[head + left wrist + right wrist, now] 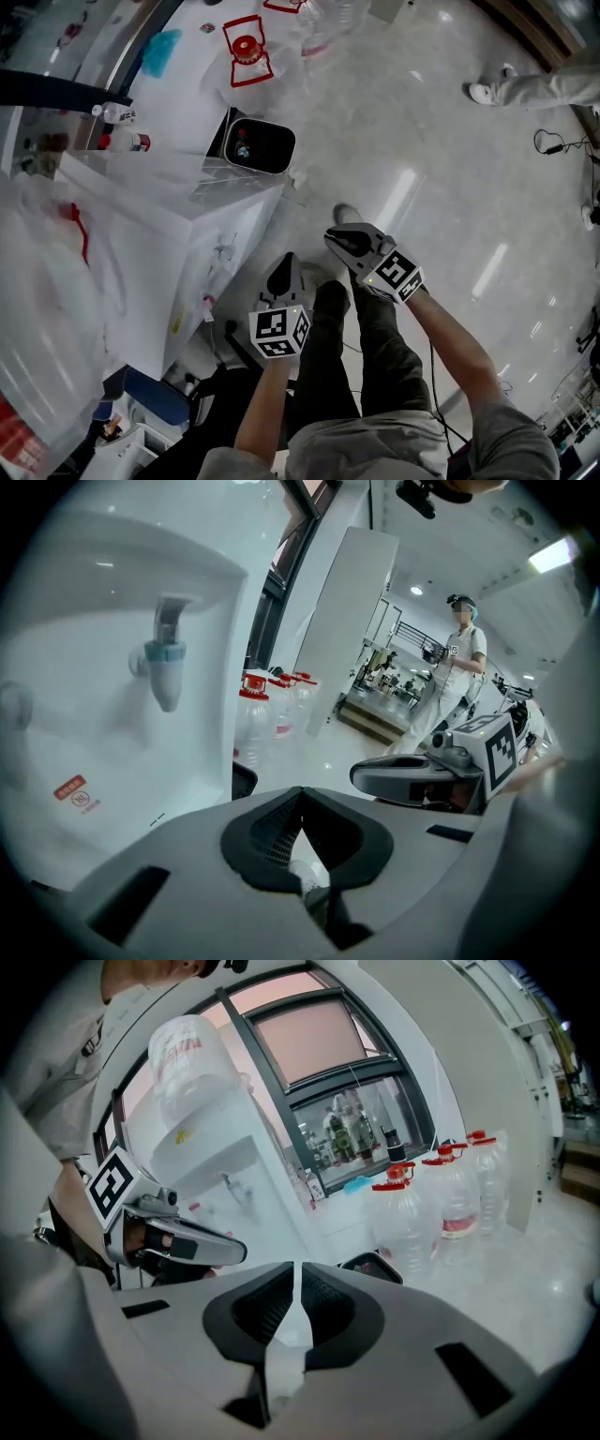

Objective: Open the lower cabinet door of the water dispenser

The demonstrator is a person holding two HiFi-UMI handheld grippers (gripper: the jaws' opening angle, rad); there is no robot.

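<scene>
The white water dispenser [220, 230] faces the two claws. Its lower cabinet door [192, 314] is low on the front of the dispenser, near the floor. The left claw [287, 262] is pinched together with nothing in it, just beside the dispenser's front. The right claw [336, 236] is together and empty too, farther from the dispenser.
</scene>
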